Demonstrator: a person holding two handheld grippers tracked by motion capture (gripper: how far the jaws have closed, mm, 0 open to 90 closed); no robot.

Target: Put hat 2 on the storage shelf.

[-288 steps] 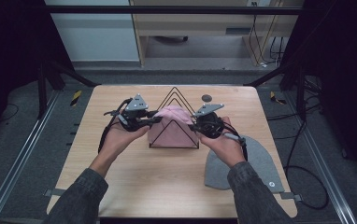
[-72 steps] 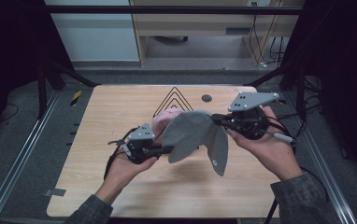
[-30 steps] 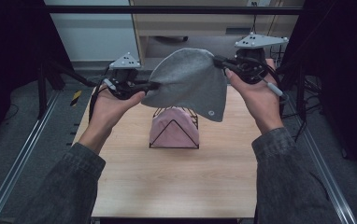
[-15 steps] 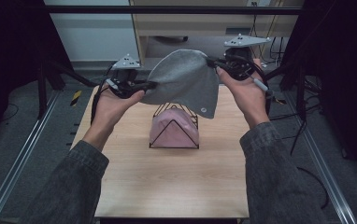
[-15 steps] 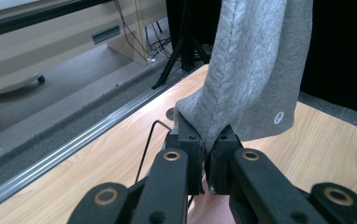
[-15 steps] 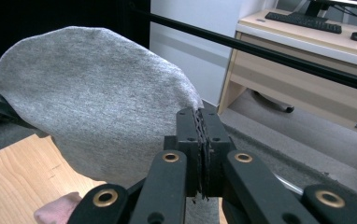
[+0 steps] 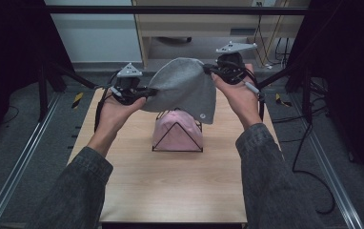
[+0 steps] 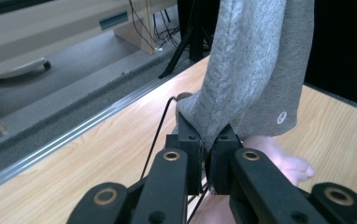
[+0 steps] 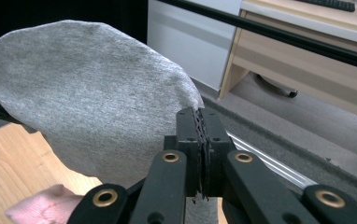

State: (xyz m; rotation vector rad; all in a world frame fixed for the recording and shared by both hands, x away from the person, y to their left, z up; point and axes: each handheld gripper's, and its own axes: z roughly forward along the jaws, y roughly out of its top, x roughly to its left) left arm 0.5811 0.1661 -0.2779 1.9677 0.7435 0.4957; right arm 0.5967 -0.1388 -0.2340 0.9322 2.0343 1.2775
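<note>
While grey hat [image 7: 185, 88] hangs stretched above pink hat [image 7: 177, 133] on wire stand [image 7: 177, 149], left hand-held gripper [image 7: 147, 90] and right hand-held gripper [image 7: 209, 70] clamp opposite hat edges; counter [image 7: 170, 186] bare toward near edge.

From my seat: high view dim, black at both side edges; gripper views brighter, jaws soft up close.
</note>
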